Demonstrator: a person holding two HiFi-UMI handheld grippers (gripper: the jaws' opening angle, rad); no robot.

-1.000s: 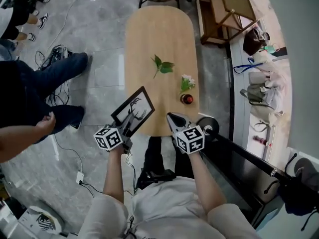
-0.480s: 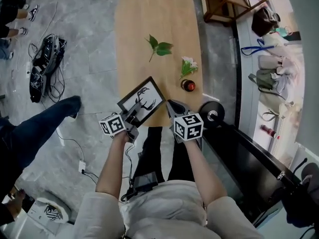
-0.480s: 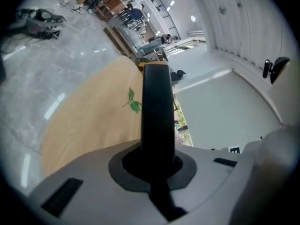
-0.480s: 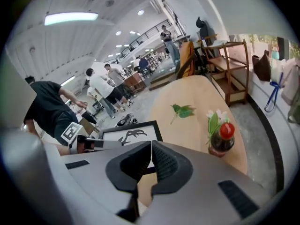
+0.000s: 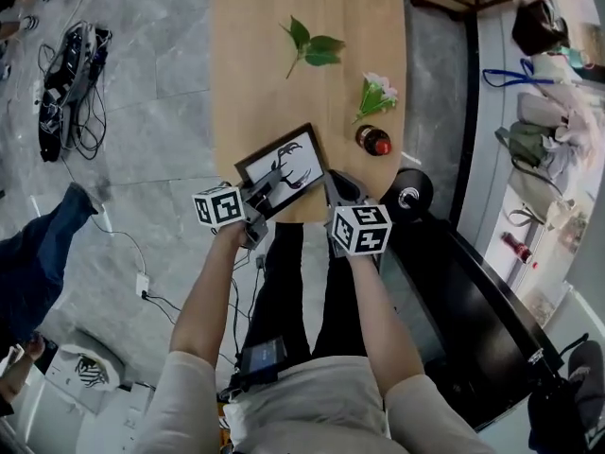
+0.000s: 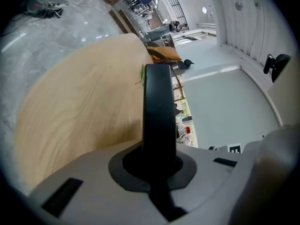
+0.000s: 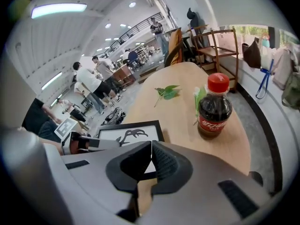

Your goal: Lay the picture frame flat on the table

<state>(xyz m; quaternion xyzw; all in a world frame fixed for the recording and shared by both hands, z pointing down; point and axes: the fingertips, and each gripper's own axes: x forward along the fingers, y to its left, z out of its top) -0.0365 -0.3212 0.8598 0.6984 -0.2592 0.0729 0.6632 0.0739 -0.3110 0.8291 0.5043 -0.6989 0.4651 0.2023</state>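
The picture frame (image 5: 282, 168) is black with a white antler drawing and sits over the near end of the wooden table (image 5: 255, 74). My left gripper (image 5: 259, 197) is shut on its near left edge; in the left gripper view the frame (image 6: 158, 107) runs edge-on between the jaws. The right gripper view shows the frame (image 7: 131, 134) lying low and nearly level; I cannot tell whether it touches the table. My right gripper (image 5: 342, 192) hovers just right of the frame, jaws shut (image 7: 150, 159) with nothing in them.
A cola bottle (image 5: 373, 141) stands right of the frame, with a white flower sprig (image 5: 376, 93) and a green leaf sprig (image 5: 312, 45) farther back. A black round base (image 5: 411, 197) sits by the table's right corner. Cables (image 5: 66, 74) lie on the floor at left.
The left gripper has carried the frame from beyond the table's left corner rightward over its near end and leaned it flatter. The right gripper stayed shut beside it.
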